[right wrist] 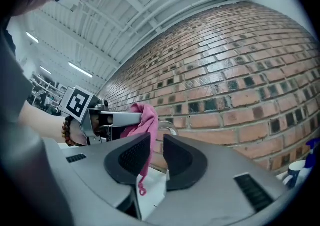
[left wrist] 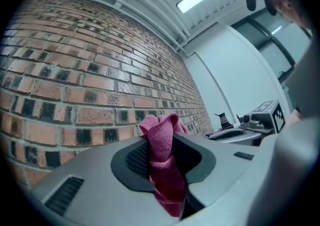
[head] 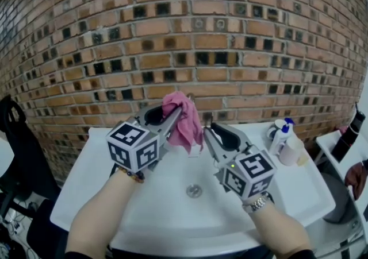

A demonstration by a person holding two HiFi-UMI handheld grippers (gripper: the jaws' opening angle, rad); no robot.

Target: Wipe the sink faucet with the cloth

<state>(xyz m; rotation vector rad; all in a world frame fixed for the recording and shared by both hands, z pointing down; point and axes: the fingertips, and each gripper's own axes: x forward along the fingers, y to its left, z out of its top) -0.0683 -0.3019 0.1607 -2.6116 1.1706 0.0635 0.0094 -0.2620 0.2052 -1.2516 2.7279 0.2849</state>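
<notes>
A pink cloth (head: 184,119) hangs bunched from my left gripper (head: 175,115), which is shut on it above the back of the white sink (head: 103,166). In the left gripper view the cloth (left wrist: 162,165) fills the gap between the dark pads (left wrist: 135,162). In the head view the cloth hides most of the faucet. The right gripper view shows the faucet's chrome curve (right wrist: 169,130) just behind the cloth (right wrist: 145,120). My right gripper (head: 207,131) is beside the cloth on its right. Its jaws (right wrist: 156,145) stand apart and press on nothing.
A brick wall (head: 230,51) rises right behind the sink. The drain (head: 194,190) lies in the basin below the grippers. Bottles and a cup (head: 284,137) stand on the sink's back right corner. A dark chair (head: 17,137) is at the left.
</notes>
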